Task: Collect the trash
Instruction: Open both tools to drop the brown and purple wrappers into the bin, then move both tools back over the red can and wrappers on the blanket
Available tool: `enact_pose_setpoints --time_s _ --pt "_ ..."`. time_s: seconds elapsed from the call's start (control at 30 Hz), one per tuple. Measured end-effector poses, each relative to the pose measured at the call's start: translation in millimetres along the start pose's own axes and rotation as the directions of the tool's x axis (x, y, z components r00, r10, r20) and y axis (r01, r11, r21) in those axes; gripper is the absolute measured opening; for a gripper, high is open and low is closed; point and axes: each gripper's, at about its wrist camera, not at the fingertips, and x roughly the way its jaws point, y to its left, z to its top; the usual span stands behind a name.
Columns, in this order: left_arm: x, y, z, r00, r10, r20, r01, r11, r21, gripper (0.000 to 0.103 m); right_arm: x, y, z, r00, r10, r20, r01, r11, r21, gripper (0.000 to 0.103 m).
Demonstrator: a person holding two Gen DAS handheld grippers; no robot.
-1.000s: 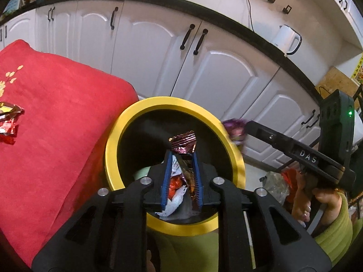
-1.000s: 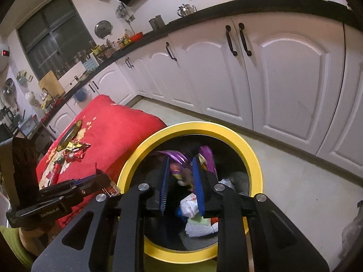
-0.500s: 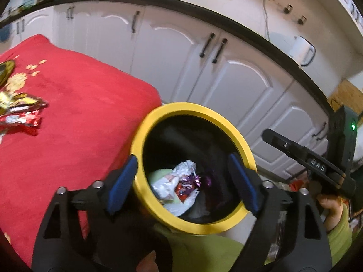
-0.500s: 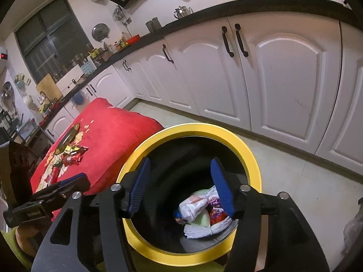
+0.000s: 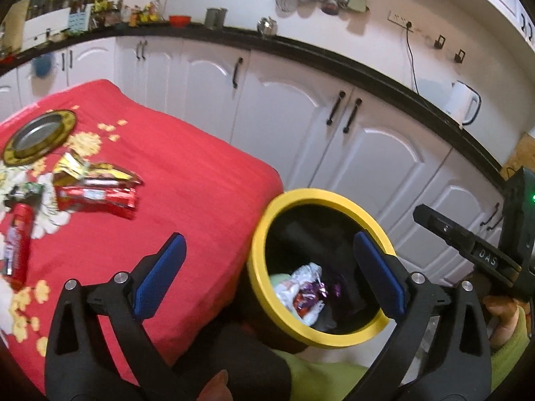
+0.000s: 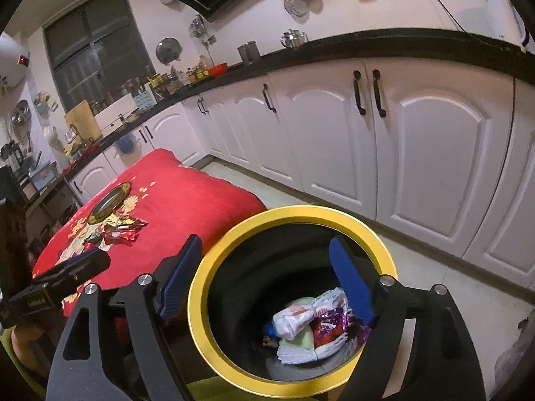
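A black bin with a yellow rim stands beside a table with a red cloth. Crumpled wrappers lie at its bottom. My left gripper hangs over the bin's left rim, its jaws opening wide with nothing between them. My right gripper is above the bin mouth, jaws also opening and empty. On the cloth lie red and gold wrappers and a red tube. The right gripper's body shows at the left view's right edge.
A metal plate with a gold rim rests on the cloth's far side. White cabinets under a black counter run behind the bin. A person's hand in a green sleeve holds the right gripper.
Both grippers went from shut on wrappers to wide open; the wrappers fell into the bin. Both rose, and the left view swung left, bringing the table's wrappers and plate into sight.
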Motion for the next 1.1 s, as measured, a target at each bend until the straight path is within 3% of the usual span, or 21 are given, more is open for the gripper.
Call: enact_pose_setpoints --time_s 0.33,0.7,1.1 --pt "-41 33 10 0.992 0.084 0.099 -0.079 0.995 -0.052 0.092 0 51 8 0.998 0.066 0.018 -0.065 0.995 -0.078 0.081" --pt "-84 72 17 0.968 0.164 0.188 -0.143 0.982 -0.12 0.092 -5 108 12 0.992 0.125 0.013 -0.12 0.975 -0.189 0.087" --pt "-118 113 31 0.938 0.259 0.228 -0.236 0.964 -0.126 0.092 6 164 21 0.984 0.179 -0.011 -0.175 0.945 -0.277 0.088"
